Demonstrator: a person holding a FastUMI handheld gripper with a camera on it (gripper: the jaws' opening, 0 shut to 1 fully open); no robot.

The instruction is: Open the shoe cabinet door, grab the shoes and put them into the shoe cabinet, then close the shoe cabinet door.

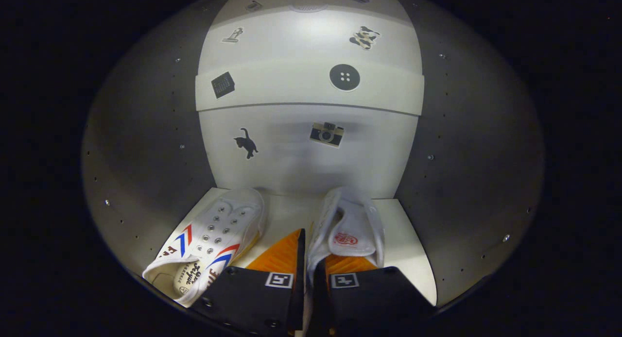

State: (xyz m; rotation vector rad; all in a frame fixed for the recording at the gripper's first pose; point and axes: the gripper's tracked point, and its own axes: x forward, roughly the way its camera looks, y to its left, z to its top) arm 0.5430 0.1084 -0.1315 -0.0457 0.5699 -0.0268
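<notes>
While you hold the gripper (307,259) inside the white shoe cabinet (146,133), its two fingers stand close together, pinching the side wall of the right white canvas sneaker (347,230) between them. That shoe, with a red mark printed on its insole, is on the cabinet's white shelf floor (408,249), toe toward the back. Just to the left of your fingers lies the left white canvas sneaker with red and blue chevron stripes and metal eyelets (214,240), also on the shelf floor and apart from the gripped one. Beyond both shoes you face the white back panel (291,167), which carries a black cat sticker (247,143), a camera sticker (327,133) and a black button sticker (344,77).
</notes>
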